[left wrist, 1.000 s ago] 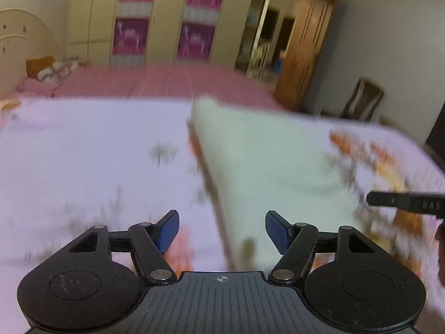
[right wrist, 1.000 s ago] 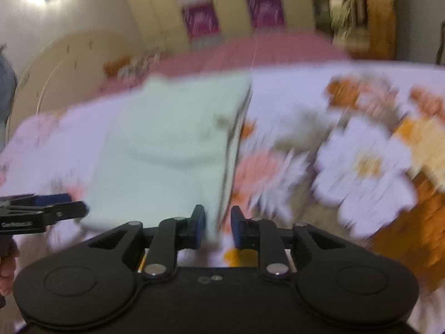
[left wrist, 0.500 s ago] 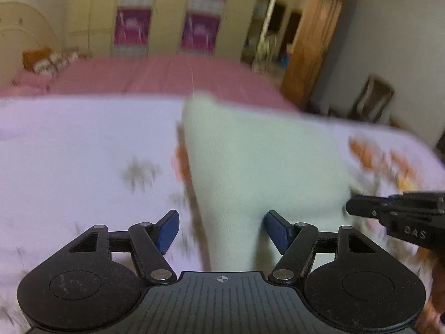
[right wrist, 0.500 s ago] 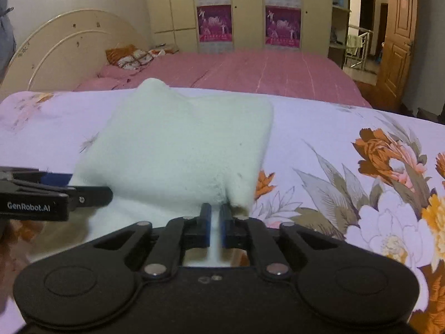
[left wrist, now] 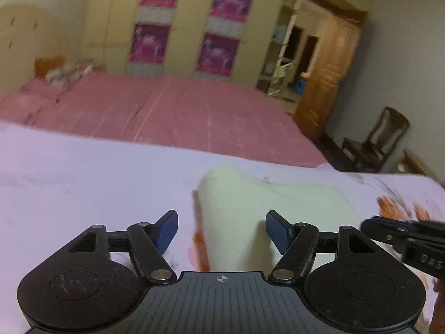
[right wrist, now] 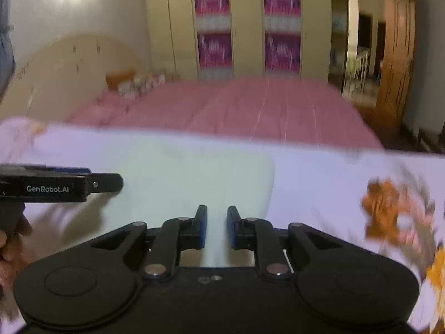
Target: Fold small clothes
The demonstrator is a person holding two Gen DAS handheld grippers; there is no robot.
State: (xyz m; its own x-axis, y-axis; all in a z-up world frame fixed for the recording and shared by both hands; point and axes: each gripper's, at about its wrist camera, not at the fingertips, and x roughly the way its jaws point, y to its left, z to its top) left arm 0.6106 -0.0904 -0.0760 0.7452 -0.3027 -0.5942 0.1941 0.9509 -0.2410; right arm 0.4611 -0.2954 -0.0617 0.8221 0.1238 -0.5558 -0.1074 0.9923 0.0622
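Cloth: a pale green cloth (left wrist: 267, 211) is being kept flat on the bed (left wrist: 83, 194), just ahead of both tools; it is judged to be already folded at least once, its left edge showing layers.
Left tool: the left tool (left wrist: 221, 229) is being held with its jaws standing wide; the cloth's near left edge is lying between the pads, untouched, probably so that the edge can be taken for a further fold.
Right tool: the right tool (right wrist: 217, 226) is being opened; its jaws are parted narrowly over the cloth's near edge, nothing being pinched, which is read as a release.
Bed: the floral sheet (right wrist: 395, 211) is being used as the folding ground.
Writing: "GenRobot.AI" is being shown on the left tool's side in the right view; "DAS" is being shown, cut off, on the right tool in the left view.
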